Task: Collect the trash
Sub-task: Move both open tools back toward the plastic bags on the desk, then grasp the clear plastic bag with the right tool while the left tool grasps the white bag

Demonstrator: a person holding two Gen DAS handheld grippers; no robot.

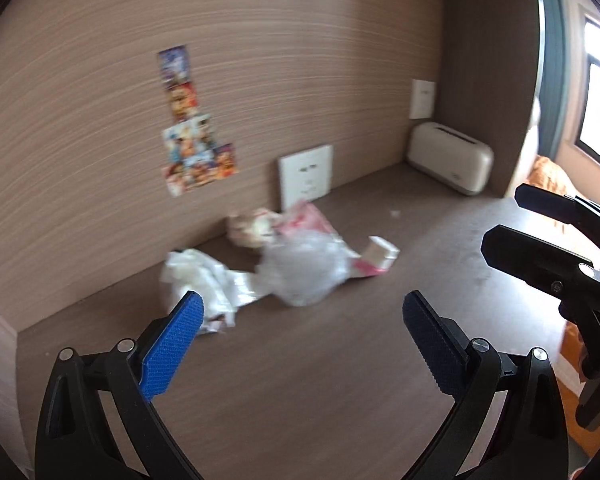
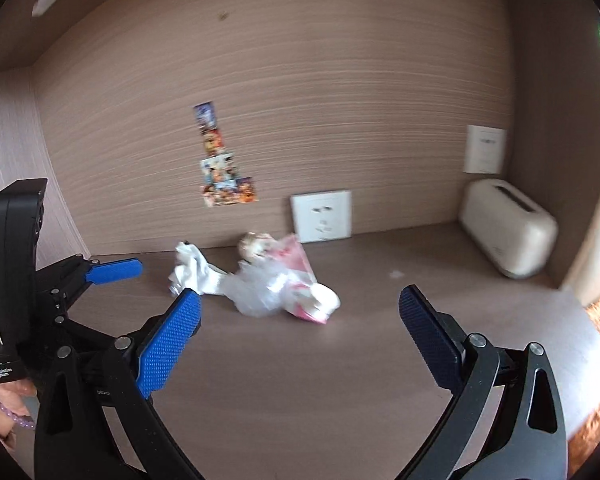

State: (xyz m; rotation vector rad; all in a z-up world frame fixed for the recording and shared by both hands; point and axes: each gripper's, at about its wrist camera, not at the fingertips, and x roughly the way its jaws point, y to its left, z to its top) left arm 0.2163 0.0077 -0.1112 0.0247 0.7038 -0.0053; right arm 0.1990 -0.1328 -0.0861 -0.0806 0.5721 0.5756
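A pile of trash lies on the brown desk near the back wall: white crumpled paper (image 1: 198,280) (image 2: 192,268), a clear crumpled plastic bag (image 1: 304,270) (image 2: 256,290), a pink and white wrapper (image 1: 308,218) (image 2: 294,262), a small white box (image 1: 382,252) and a beige wrapper (image 1: 250,226). My left gripper (image 1: 302,334) is open and empty, just short of the pile; it also shows at the left of the right wrist view (image 2: 112,272). My right gripper (image 2: 300,330) is open and empty, in front of the pile, and shows at the right of the left wrist view (image 1: 540,240).
A cream toaster (image 1: 450,162) (image 2: 508,232) stands in the back right corner. A white wall socket (image 1: 306,176) (image 2: 322,216) sits just behind the pile. Stickers (image 2: 220,176) are on the wood wall. The desk (image 2: 300,400) ends at the right over an orange floor.
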